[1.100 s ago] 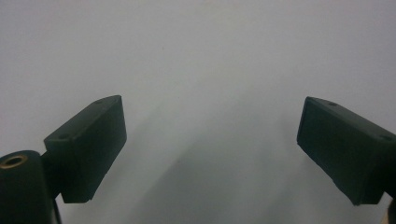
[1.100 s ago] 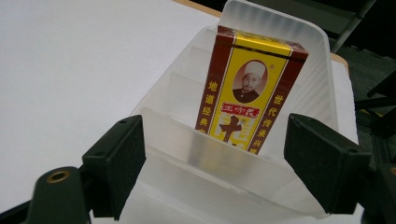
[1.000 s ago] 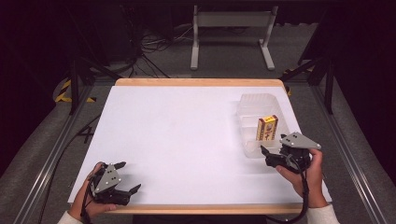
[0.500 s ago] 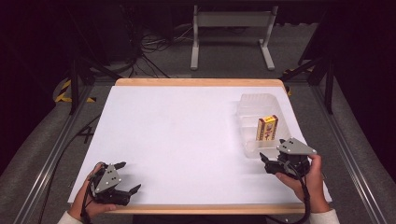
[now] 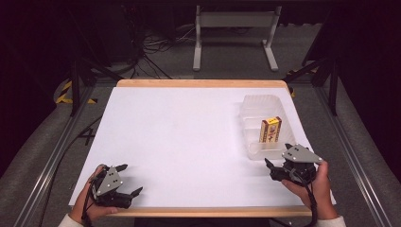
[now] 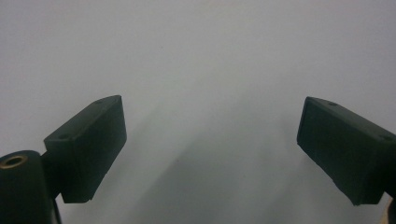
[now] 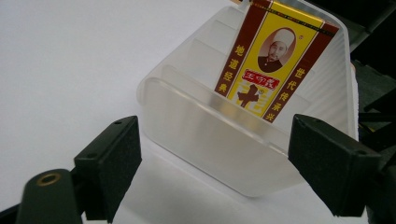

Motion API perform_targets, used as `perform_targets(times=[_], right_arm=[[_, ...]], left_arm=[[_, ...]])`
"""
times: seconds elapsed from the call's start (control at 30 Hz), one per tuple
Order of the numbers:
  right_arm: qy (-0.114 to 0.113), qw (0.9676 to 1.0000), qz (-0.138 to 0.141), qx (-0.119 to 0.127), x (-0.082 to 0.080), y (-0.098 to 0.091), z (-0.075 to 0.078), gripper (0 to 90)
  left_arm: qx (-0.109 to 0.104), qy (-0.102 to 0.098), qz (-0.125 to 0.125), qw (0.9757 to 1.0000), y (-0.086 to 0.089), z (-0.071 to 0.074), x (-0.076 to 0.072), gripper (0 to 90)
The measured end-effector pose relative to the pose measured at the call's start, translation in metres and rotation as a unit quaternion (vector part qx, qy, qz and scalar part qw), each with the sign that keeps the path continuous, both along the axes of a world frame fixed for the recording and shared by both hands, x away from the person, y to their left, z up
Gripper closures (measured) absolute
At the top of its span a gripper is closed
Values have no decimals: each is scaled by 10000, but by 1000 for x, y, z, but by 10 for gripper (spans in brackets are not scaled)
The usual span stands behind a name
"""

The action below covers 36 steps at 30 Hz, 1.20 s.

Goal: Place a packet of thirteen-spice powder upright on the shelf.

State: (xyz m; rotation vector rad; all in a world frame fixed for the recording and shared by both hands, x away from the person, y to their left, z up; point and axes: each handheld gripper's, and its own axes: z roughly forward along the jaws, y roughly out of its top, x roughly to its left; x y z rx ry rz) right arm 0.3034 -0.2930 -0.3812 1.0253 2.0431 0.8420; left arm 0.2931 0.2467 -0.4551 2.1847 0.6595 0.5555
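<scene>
**High view: both grippers parked, box sits in the tray**

Your right gripper (image 5: pixel 276 169) hangs jaws spread just short of the clear tray (image 5: pixel 249 113) by the table's right edge, yellow box (image 5: pixel 270 129) inside. Left gripper (image 5: pixel 127 181), also spread, idles near the front-left corner. Looks like a reach-in's next.

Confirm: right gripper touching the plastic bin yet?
Apart. In the right gripper view the right gripper stands open, white table visible between its jaws and the clear bin holding the yellow box.
</scene>
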Motion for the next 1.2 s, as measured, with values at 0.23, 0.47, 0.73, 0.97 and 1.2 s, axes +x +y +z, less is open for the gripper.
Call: perform_targets(times=[0.23,0.47,0.73,0.97,1.2], right_arm=[[70,10000,16,10,-6,-4,-2,175],[235,9997,-13,-101,-7,-9,-12,173],[347,9989,-54,-316,-7,-21,-27,162],[388,9987,-206,-273,-9,-38,-38,149],[414,9980,-444,-178,-13,-53,-47,134]], left_arm=[[11,-6,-3,10000,0,0,0,90],[13,9,3,10000,0,0,0,90],[15,-47,-4,10000,0,1,0,90],[19,-57,0,10000,0,1,-1,90],[1,-54,17,10000,0,1,-1,90]])
